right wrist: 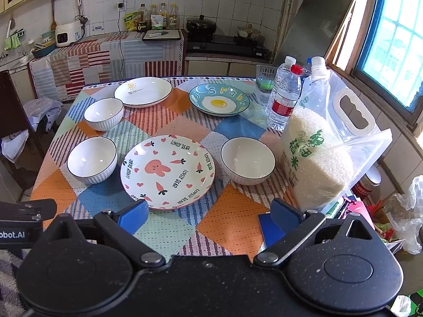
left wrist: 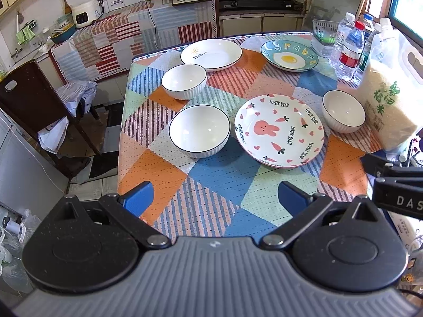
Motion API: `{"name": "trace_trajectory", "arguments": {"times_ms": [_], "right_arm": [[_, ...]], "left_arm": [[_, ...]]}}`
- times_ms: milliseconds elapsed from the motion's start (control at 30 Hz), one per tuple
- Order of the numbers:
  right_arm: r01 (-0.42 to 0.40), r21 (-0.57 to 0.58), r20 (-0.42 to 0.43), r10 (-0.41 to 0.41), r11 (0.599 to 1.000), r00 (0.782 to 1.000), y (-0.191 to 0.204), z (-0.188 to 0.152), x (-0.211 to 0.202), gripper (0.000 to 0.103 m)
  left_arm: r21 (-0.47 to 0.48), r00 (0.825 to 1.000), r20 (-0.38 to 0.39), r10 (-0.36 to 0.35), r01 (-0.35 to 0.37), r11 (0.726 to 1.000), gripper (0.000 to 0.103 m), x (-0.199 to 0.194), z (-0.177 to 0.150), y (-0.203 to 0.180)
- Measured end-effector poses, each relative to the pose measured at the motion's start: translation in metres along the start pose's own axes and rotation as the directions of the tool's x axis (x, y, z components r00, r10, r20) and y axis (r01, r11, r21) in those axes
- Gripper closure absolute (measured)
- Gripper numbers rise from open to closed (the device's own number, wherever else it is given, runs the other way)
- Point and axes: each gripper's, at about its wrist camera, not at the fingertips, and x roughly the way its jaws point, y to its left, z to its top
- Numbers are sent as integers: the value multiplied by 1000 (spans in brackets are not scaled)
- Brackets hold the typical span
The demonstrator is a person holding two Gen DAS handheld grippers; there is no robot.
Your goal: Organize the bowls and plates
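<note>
Kitchen table (right wrist: 232, 219) – rice bag (right wrist: 317, 158), water bottles (right wrist: 284, 100) crowd right bowl (right wrist: 247, 159); both grippers' jaws spread, empty.

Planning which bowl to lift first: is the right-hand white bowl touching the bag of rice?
Apart. The right wrist view shows a strip of tablecloth between the white bowl and the bag of rice.

Three white ribbed bowls (right wrist: 92, 159) (right wrist: 104, 113) (right wrist: 247, 160) and three plates, bunny-printed (right wrist: 167, 171), fried-egg (right wrist: 219, 99) and plain white (right wrist: 143, 91), sit upright, separate and unstacked.
</note>
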Motion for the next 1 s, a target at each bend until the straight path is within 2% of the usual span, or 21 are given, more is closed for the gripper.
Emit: {"name": "trace_trajectory", "arguments": {"times_ms": [233, 500, 1000], "right_arm": [[-5, -8, 4, 5, 1000, 1000, 3, -1, 1, 3], [7, -37, 40, -6, 999, 999, 8, -2, -3, 3], [0, -21, 41, 1, 1000, 999, 6, -4, 0, 3]], "left_arm": [[-30, 1000, -14, 6, -6, 1000, 3, 2, 1, 4], [-77, 1000, 17, 7, -5, 997, 0, 0, 0, 10], [-60, 999, 40, -17, 20, 998, 0, -2, -1, 6]]}}
